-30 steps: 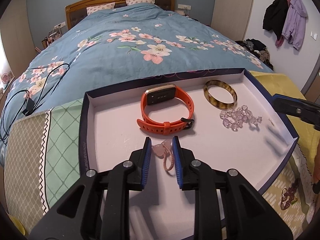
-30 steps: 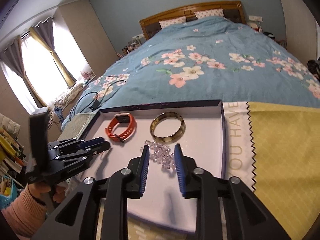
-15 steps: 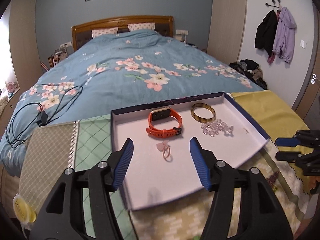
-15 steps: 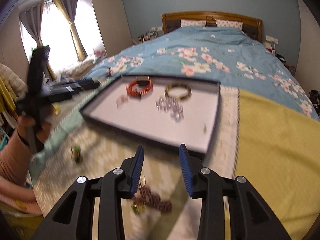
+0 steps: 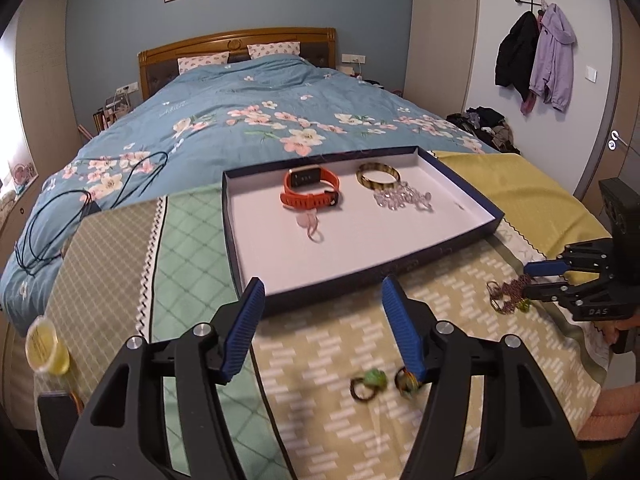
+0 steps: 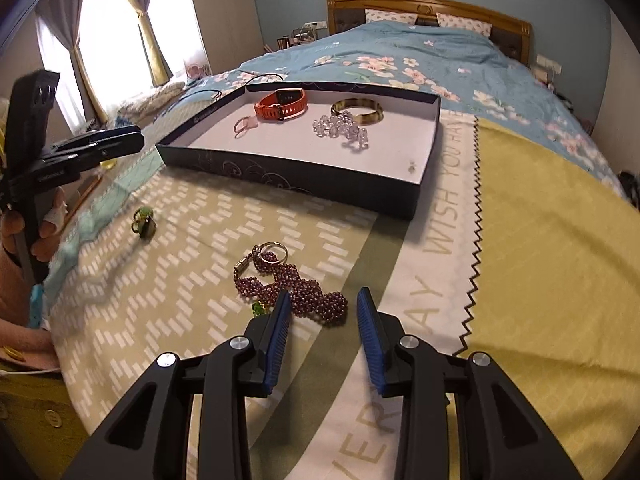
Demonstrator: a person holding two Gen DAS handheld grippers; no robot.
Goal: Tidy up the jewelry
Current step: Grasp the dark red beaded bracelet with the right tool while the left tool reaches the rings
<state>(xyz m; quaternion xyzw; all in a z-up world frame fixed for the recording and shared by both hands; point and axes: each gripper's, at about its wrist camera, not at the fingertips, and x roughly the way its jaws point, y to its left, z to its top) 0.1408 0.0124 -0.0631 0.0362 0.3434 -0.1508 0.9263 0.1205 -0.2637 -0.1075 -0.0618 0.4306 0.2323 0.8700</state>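
Straddling purple beaded bracelet [image 6: 292, 292], right gripper [image 6: 323, 312] agape.

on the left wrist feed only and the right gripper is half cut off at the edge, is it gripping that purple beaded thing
Observer: No. In the right wrist view the right gripper is open, its blue pads either side of one end of the purple beaded bracelet, which lies flat on the cloth.
Operator: anything attached to it
Observer: A metal ring and a small clasp at its far end.
Operator: is the tray close
Observer: The tray lies just beyond the bracelet, its decorated dark side wall facing the right gripper.
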